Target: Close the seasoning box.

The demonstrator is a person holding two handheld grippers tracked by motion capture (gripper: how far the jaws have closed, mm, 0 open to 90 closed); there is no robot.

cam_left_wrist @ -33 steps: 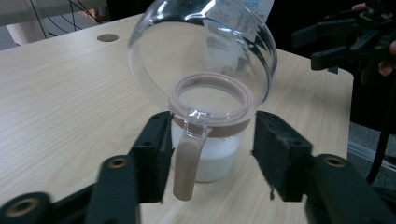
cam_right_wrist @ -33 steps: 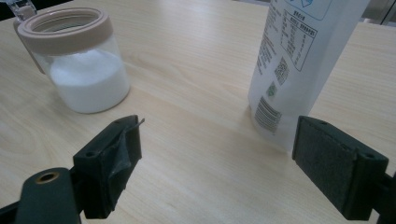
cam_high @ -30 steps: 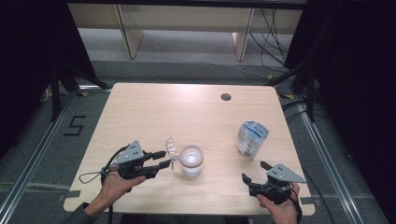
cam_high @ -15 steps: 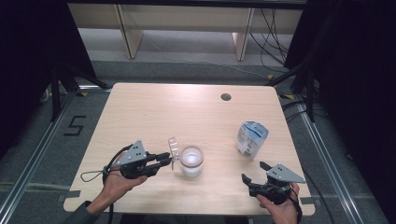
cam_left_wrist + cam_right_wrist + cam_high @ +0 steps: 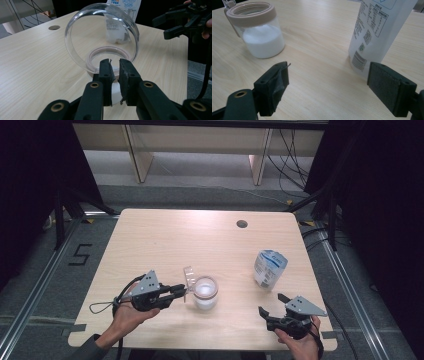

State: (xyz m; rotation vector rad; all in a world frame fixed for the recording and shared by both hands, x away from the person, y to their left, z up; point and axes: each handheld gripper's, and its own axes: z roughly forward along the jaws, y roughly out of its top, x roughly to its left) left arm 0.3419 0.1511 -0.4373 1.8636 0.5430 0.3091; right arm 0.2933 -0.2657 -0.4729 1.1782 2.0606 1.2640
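Here the left gripper (image 5: pixel 181 291) has just been closing its jaws, and now they stand narrow on the edge of the clear lid (image 5: pixel 101 37) of the jar (image 5: pixel 205 292). In the left gripper view the two black fingers (image 5: pixel 106 75) pinch the bottom rim of this lid, which stands open and upright right above and beyond the fingertips. Through the lid one sees the beige ring of the jar mouth just behind the fingers, and the white powder inside shows a little below them. In the high view the jar stands right in front of the left fingertips, touching them by its lid. The right gripper (image 5: pixel 270 304) rests near the table edge with its jaws wide apart and nothing between them. In the right gripper view the white pouch (image 5: pixel 377 30) stands just beyond the right finger (image 5: pixel 390 87), close to it but I cannot tell if it touches. The jar is farther away, beyond the left finger and well apart from it. The wooden table (image 5: pixel 165 240) is under all things.
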